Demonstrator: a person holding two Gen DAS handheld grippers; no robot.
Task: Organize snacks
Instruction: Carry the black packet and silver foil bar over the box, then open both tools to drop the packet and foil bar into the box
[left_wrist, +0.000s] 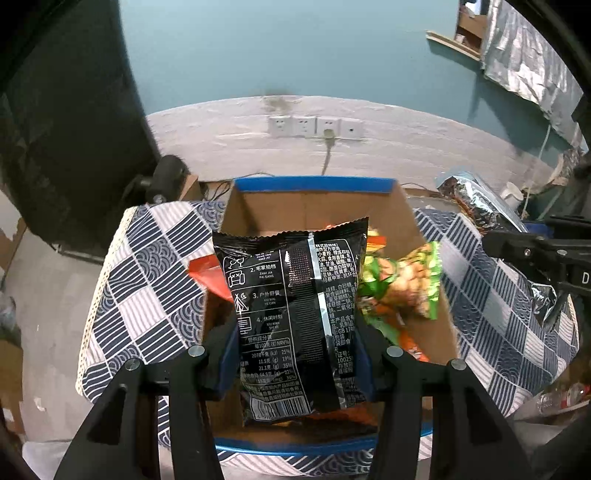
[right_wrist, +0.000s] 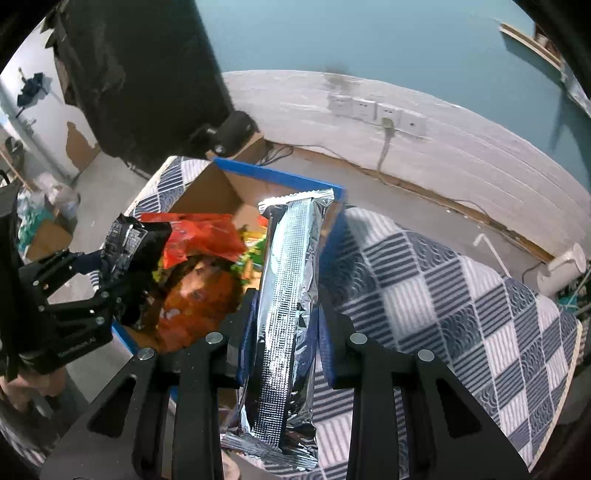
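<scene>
Glossy black packet (left_wrist: 295, 321), crinkled foil packet (right_wrist: 284, 325), cardboard box (left_wrist: 314, 206).

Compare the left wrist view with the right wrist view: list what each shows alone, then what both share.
Left wrist only: the printed back of the black snack bag in the left tongs, and a green snack bag in the box.
Right wrist only: the silver foil packet in the right tongs, and a white fan.
Both: the cardboard box, the checked cloth, the wall sockets.

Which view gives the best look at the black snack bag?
The left wrist view: the black snack bag fills the centre, printed back readable, held in the left gripper. The right wrist view shows it crumpled and small at the left edge.
</scene>
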